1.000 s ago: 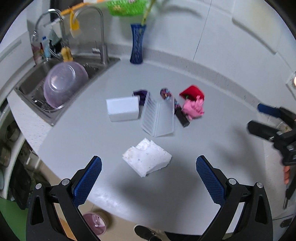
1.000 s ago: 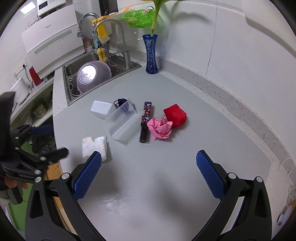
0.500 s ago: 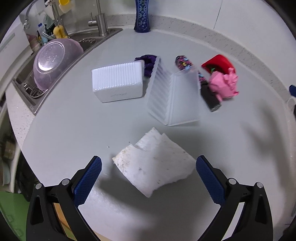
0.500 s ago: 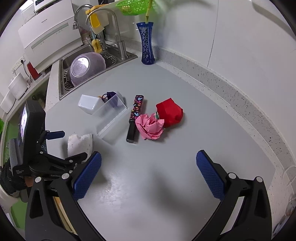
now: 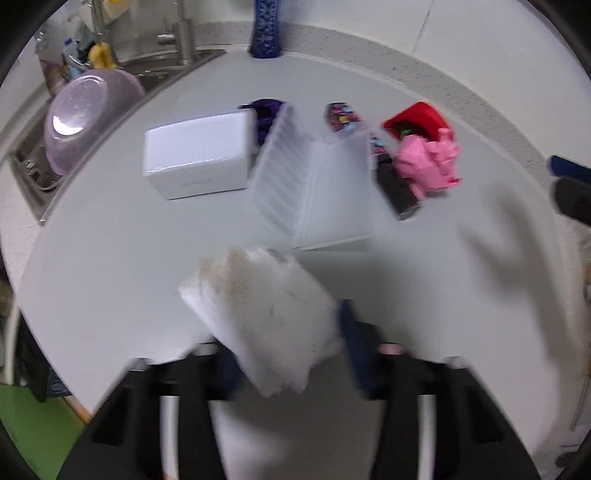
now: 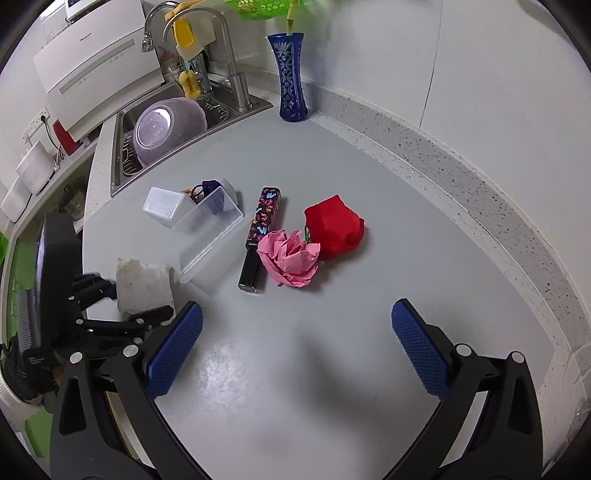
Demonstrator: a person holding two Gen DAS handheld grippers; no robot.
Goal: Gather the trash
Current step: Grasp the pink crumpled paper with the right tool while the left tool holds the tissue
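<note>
Clamped between the narrowed fingers of the left gripper (image 5: pixel 291 354) is a soiled white paper towel (image 5: pixel 262 314), folded and stained brownish, at the near-left edge of the counter; the left wrist view is blurred. From the right wrist view the same towel (image 6: pixel 144 286) stands between the left gripper's (image 6: pixel 125 301) black fingers, next to a clear plastic box. The right gripper (image 6: pixel 295 343) hangs with its blue pads wide apart and nothing between them, above bare counter.

Farther out on the grey countertop (image 6: pixel 369 177) lie the clear plastic box (image 6: pixel 208 236) on its side, touching a white box (image 6: pixel 162 208) with a dark purple item (image 6: pixel 207 186) behind them. Just beside these is a long black case with a colourful pattern (image 6: pixel 262 236), then a crumpled pink paper (image 6: pixel 290 256) touching a red cloth bundle (image 6: pixel 334 227).

At the back, a blue vase (image 6: pixel 290 75) stands against the speckled backsplash (image 6: pixel 480 177). To its left a steel sink (image 6: pixel 155 122) holds an upturned purple bowl (image 6: pixel 166 125) under a curved faucet (image 6: pixel 229 48). A green basket (image 6: pixel 266 5) hangs above, and a white appliance (image 6: pixel 96 70) stands beyond the sink.
</note>
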